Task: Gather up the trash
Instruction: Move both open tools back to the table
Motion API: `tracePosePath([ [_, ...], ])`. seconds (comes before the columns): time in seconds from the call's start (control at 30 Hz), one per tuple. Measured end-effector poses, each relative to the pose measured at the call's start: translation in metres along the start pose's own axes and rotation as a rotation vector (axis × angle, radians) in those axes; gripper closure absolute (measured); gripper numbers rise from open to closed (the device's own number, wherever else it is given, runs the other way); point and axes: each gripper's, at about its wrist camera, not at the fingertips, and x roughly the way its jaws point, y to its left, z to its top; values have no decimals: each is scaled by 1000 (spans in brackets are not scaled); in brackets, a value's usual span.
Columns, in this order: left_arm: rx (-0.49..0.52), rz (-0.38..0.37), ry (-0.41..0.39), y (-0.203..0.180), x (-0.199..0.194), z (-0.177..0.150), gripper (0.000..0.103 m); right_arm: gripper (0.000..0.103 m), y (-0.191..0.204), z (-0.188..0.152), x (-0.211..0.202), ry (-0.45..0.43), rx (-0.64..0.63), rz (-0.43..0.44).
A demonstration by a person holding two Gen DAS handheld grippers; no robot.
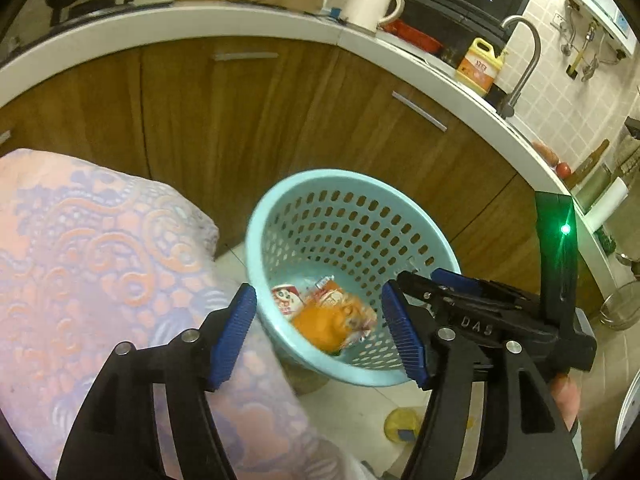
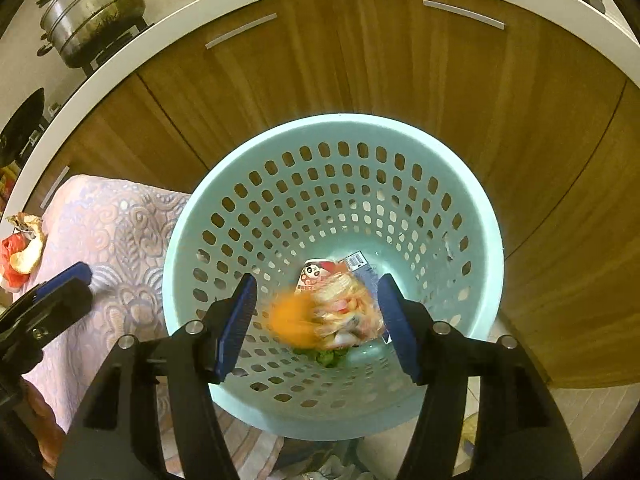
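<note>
Pale blue and full of holes, the plastic basket [image 2: 332, 184] stands on the floor against the brown wooden cabinet doors [image 2: 400, 60], and everything here is placed by it. Above its mouth the right gripper [image 2: 318, 326] tilts steeply downward, its blue pads spread wide with nothing pressed between them. Beyond those pads, inside the basket, lies the trash: a motion-blurred orange lump [image 2: 290, 320], a crinkled clear wrapper [image 2: 348, 312] and a small white and red carton [image 2: 316, 274] with a cartoon face, over something green at the bottom.

The left gripper [image 1: 320, 334] points down at the basket from its near left rim, its jaws also apart and empty. In its view the same trash sits low in the basket [image 1: 348, 216], and the right gripper [image 1: 416, 298] reaches in from the right over the near rim, a green light glowing on its black body, with part of a hand [image 1: 564, 398] below it.

Left of the basket, touching its side in the right wrist view, is a surface draped in pink and lilac patterned cloth [image 2: 116, 236]. On its far left edge lie orange peel [image 2: 28, 250] and a red scrap [image 2: 10, 260].
</note>
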Motion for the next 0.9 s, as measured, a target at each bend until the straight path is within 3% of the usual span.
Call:
tracePosePath([
  [0.23,3,42,-97,15,-44,-8,36,44,35,5,-29,-91,-61,45],
  [0.5,26,155,-204,43,-112,-18,33,44,99,5,-60,-186,-186,121],
  [0.9,-72,385,-378,134,-225,-34,27,44,245,-9,-74,-228,-448,282],
])
